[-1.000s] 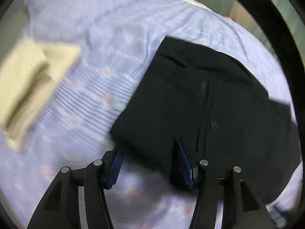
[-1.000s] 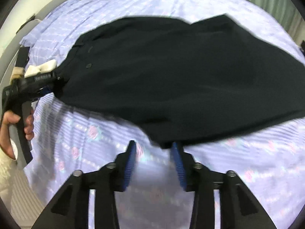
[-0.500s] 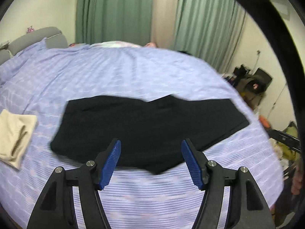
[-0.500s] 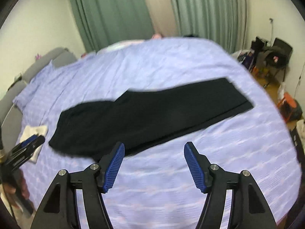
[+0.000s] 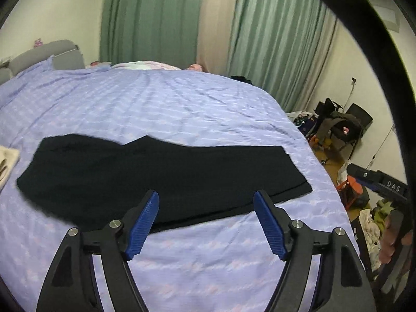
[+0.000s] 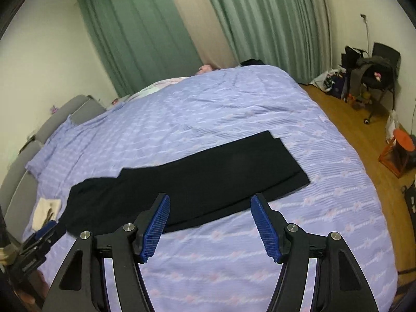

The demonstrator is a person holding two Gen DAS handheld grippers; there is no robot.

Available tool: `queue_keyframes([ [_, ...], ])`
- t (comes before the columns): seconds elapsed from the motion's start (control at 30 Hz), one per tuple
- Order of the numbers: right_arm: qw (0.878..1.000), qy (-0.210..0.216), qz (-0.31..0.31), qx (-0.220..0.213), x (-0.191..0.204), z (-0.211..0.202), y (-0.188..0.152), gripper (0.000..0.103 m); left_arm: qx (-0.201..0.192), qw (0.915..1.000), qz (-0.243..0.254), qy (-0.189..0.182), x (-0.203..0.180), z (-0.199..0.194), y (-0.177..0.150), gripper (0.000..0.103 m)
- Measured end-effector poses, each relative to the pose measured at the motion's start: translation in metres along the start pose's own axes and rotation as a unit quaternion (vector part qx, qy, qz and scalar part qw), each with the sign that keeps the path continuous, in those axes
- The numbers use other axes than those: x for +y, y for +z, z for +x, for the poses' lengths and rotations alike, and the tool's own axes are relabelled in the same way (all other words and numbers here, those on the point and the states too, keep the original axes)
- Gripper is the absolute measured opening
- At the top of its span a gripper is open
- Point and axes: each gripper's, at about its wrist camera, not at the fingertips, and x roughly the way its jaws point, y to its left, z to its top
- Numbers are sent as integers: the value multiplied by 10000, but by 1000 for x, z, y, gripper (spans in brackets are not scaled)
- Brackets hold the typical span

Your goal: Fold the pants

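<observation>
Black pants (image 5: 161, 176) lie flat on the purple bedspread (image 5: 182, 109), folded lengthwise, one leg on the other, waist to the left and hems to the right. They also show in the right wrist view (image 6: 197, 184). My left gripper (image 5: 206, 223) is open and empty, raised above the bed on the near side of the pants. My right gripper (image 6: 209, 225) is open and empty too, held above the near edge of the pants. The left gripper also shows at the lower left of the right wrist view (image 6: 39, 239).
A folded cream garment (image 5: 6, 161) lies on the bed left of the waist, also in the right wrist view (image 6: 45, 212). Green curtains (image 5: 145, 18) hang behind the bed. A chair with bags (image 6: 374, 75) and an orange stool (image 6: 397, 153) stand on the wood floor at right.
Both grippers let go of the pants, opened wide and pulled up and back from the bed. The pants now lie flat, seen whole from farther away.
</observation>
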Motion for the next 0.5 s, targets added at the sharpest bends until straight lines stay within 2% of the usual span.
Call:
queue_keyframes([
  [0.13, 9994, -51, 335, -21, -48, 40, 7, 65, -60, 9995, 284, -142, -29, 58, 7, 80],
  [0.27, 9971, -117, 727, 182, -98, 97, 9, 54, 165, 9984, 516, -133, -58, 122, -5, 80],
  [0.5, 9871, -249, 1475, 571, -163, 189, 0, 53, 517, 9951, 843, -73, -92, 214, -27, 80],
])
